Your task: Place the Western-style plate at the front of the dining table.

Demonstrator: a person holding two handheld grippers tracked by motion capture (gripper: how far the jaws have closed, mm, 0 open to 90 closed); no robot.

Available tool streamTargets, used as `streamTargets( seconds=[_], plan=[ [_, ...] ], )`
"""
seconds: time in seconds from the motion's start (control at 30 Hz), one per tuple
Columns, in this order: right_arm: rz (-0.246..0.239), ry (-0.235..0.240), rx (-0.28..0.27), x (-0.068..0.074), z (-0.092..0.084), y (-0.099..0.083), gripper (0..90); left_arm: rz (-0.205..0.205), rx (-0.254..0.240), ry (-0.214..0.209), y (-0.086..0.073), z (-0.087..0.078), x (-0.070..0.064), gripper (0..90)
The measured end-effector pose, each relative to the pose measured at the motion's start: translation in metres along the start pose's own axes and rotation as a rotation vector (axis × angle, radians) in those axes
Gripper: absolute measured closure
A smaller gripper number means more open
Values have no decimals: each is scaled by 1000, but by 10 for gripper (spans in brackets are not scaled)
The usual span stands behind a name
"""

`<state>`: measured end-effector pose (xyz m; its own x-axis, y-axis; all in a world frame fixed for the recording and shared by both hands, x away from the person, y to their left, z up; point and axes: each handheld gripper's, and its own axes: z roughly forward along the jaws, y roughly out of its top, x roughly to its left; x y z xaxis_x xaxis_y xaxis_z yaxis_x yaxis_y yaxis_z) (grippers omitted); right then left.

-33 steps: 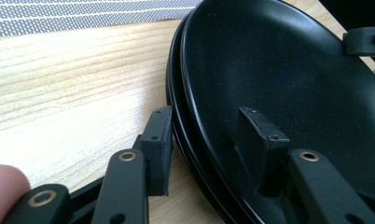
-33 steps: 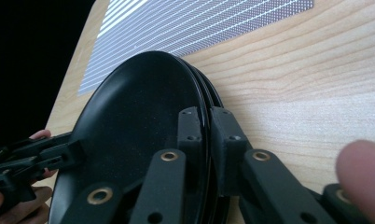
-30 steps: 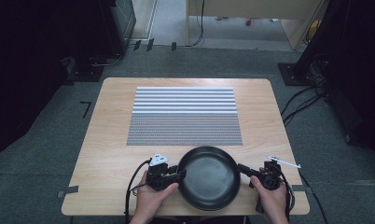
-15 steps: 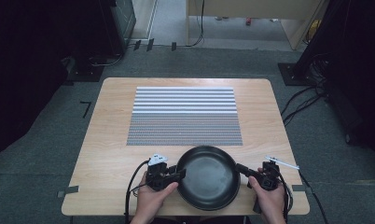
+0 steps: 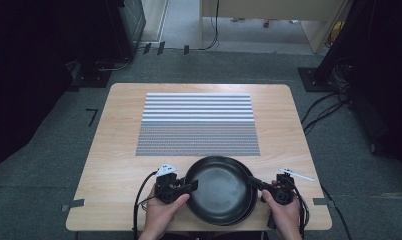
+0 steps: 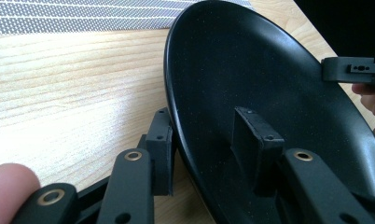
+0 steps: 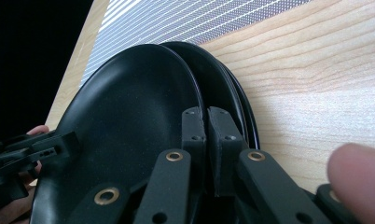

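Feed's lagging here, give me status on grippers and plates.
Right hand-held gripper shut on top plate rim. Left hand-held gripper closing astride opposite rim, gap remaining. Stack underneath; nothing in the way.

the lower plates [image 7: 232, 88] lie mostly hidden under the top plate [image 5: 221, 187]; how many, i cannot tell; forearms cut off.

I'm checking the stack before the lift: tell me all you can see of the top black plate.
The top black plate is round, shallow, matte and faintly speckled, with nothing in it. It sits on more black plates at the near edge of the wooden table. The right gripper pinches its rim; the left gripper straddles the opposite rim, jaws just closing.
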<state>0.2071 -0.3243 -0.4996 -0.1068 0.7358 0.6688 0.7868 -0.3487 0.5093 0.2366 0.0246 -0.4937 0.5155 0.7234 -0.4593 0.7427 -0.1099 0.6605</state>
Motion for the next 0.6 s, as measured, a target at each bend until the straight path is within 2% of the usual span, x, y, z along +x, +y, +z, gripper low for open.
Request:
streamTargets(
  seconds=[0.17,0.43,0.6],
  plan=[
    [-7,0,5,1,1,-1,858,-25,-3,-19,1,-2,3,618],
    [-14,10,21,4,4,-3,855,-36,-13,-18,2,-9,5,630],
    [-17,11,23,5,5,-4,854,-27,-10,-10,2,-11,6,654]
  ],
)
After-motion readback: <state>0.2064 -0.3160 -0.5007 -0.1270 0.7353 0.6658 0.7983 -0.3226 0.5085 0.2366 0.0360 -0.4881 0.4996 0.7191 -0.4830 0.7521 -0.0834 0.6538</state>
